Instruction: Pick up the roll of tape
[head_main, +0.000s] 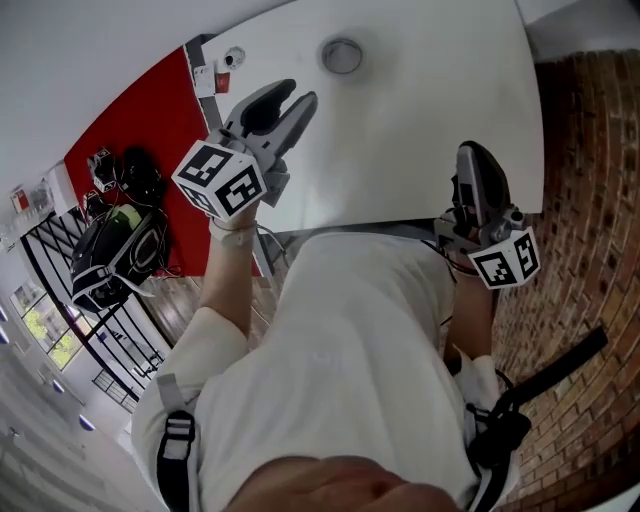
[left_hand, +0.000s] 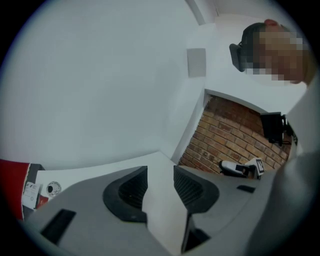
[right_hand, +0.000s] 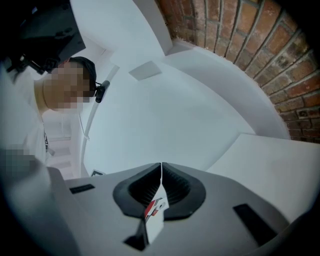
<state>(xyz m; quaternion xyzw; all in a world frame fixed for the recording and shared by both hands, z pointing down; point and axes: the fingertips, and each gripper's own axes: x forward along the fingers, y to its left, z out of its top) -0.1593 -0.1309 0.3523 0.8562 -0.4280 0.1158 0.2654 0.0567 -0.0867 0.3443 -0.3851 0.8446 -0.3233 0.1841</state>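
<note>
The roll of tape (head_main: 342, 55) is a small greyish ring lying flat near the far side of the white table (head_main: 430, 110), seen only in the head view. My left gripper (head_main: 298, 95) hovers over the table's left part, short of the roll, pointing toward it. Its jaws stand apart with only white table showing between them (left_hand: 160, 169). My right gripper (head_main: 472, 152) is at the table's near right edge, well away from the roll. Its jaw tips meet with nothing held (right_hand: 161, 167). The left gripper view also catches the right gripper (left_hand: 242, 168) against the bricks.
A red wall panel (head_main: 140, 115) with small white fittings borders the table's left side. Black bags (head_main: 115, 240) lie on the floor below it. Brick surface (head_main: 590, 200) runs along the right. The person's white shirt (head_main: 350, 350) fills the lower head view.
</note>
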